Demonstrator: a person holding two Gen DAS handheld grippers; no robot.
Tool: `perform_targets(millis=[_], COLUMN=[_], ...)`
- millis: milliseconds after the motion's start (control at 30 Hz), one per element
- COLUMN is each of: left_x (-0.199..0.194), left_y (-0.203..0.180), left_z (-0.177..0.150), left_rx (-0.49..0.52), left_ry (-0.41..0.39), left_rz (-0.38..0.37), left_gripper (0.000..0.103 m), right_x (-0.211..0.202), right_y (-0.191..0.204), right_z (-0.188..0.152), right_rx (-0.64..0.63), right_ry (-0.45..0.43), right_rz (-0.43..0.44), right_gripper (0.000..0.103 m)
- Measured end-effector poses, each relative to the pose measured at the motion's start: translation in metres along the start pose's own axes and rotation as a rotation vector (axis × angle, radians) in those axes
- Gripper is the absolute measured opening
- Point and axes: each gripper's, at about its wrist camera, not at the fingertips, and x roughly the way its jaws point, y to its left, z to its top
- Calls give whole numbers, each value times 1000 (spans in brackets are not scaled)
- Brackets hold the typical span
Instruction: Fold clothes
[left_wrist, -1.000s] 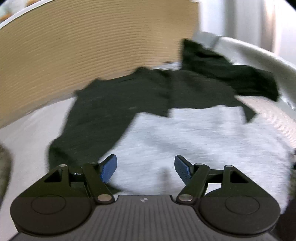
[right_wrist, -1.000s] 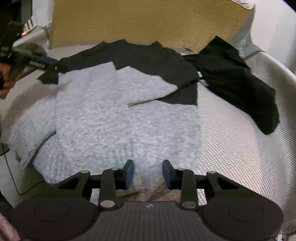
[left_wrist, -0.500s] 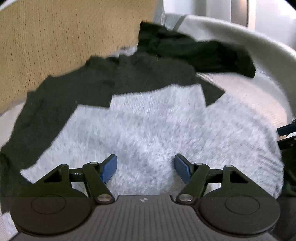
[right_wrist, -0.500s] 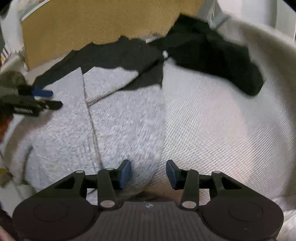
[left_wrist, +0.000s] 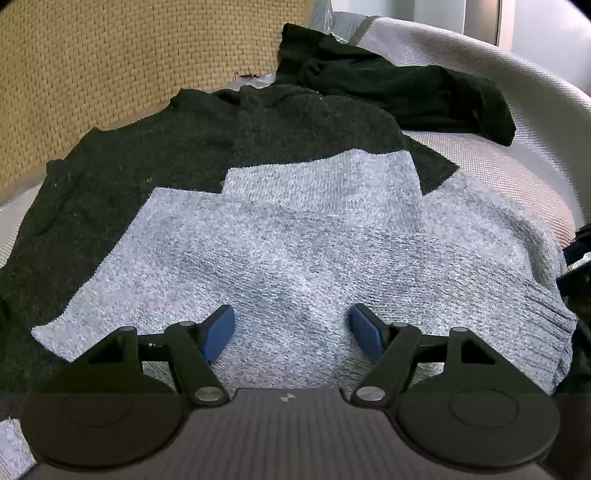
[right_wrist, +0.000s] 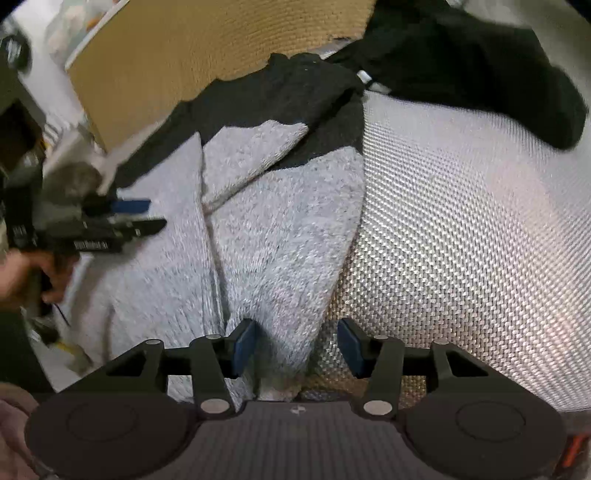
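A grey and black knitted sweater (left_wrist: 295, 240) is spread flat on a pale woven cushioned seat (right_wrist: 461, 221), its grey lower part nearest, its black upper part lying against a tan woven backrest (left_wrist: 129, 66). One grey sleeve is folded across the body. A second black garment (left_wrist: 399, 88) is crumpled beyond it, near the seat's far edge. The left hand-held gripper (left_wrist: 291, 334) is held over the grey knit with jaws spread and nothing pinched. The right hand-held gripper (right_wrist: 295, 345) is seen at the sweater's edge, its jaws opening, the grey hem lying loose between them. White lettering on the left gripper's side is too blurred to be read.
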Motion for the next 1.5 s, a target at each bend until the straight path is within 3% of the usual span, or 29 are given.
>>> perform_targets(millis=[67,300,533,667,733,967,1100,1167,1233,1433,1500], left_x=[0,0,2,6,6,5,5,5,6,6,5], left_y=[1,3,5,2,2,4,5,5,5,4,4], left_z=[-1,-1,-3,-1,-1,-3,-5,-5,-4,-4,-5], left_rx=[-3,-15,-61,-78,-79,-81,-85,-85,-85,-87,-87], left_ry=[0,4,8,19,19,9,-7,-7,-5,-7,-14], left_rz=[1,6,5,24,27,19,18,19,17,18,18], left_gripper=[74,74,76,78,79,79,79,79,79,79,79], right_x=[2,5,-3,-3,-6,-47,-69,-72,-65,-34,-30], right_y=[-4,8,5,9,8,9,17,21,23,41,34], right_z=[3,6,-3,-15,-17,-28,-24,-21,-19,-28,-29], right_rx=[12,-89,-20,0,11,84,62,73,93,46,86], right_ry=[10,46,0,12,8,-127,-173,-190,-181,-112,-97], right_rz=[25,-20,0,-26,-32,39,52,107,147,144,126], right_gripper=[55,55,52,16,13,11,11,11,11,12,18])
